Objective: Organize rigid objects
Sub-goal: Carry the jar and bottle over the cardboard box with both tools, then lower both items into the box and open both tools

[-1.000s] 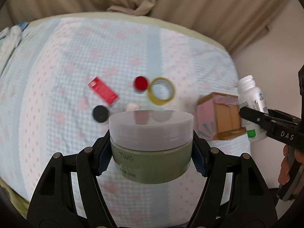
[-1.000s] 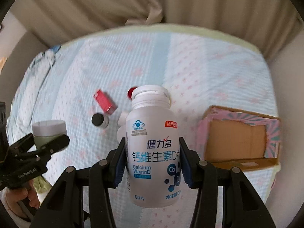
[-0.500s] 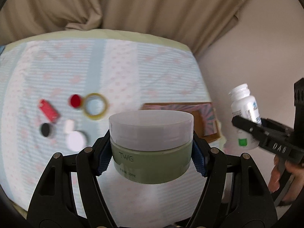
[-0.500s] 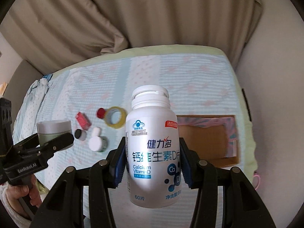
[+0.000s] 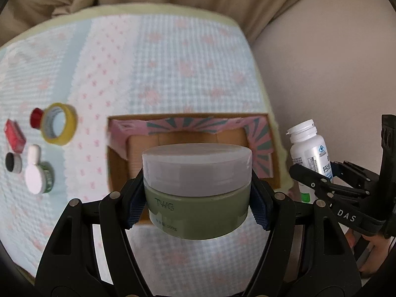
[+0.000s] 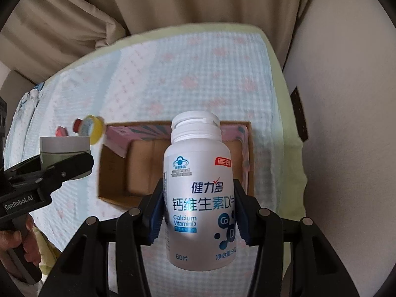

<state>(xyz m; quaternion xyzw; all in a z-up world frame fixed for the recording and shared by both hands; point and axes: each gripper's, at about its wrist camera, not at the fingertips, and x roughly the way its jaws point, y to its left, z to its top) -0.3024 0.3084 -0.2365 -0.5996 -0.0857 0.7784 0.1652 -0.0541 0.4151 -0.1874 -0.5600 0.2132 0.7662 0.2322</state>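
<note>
My left gripper [image 5: 198, 205] is shut on a green jar [image 5: 198, 188] with a pale lid, held upright above the near side of an open cardboard box [image 5: 188, 126] with pink flaps. My right gripper [image 6: 199, 212] is shut on a white calcium vitamin bottle [image 6: 198, 193], upright, above the same box [image 6: 116, 170]. The bottle also shows in the left wrist view [image 5: 308, 153], right of the box. The jar shows in the right wrist view [image 6: 64, 148], left of the box. The box interior looks bare.
On the checked bedspread [image 5: 173, 69] left of the box lie a yellow tape roll [image 5: 58, 123], a red cap [image 5: 36, 120], a red packet [image 5: 14, 136], a small black-topped jar [image 5: 13, 162] and a white-lidded container [image 5: 37, 173]. Curtains hang behind; a beige wall [image 5: 321, 74] stands right.
Both grippers have moved right and closer to the box with their loads still held. The box now lies directly under them; the loose items have shifted to the left edge of view.
</note>
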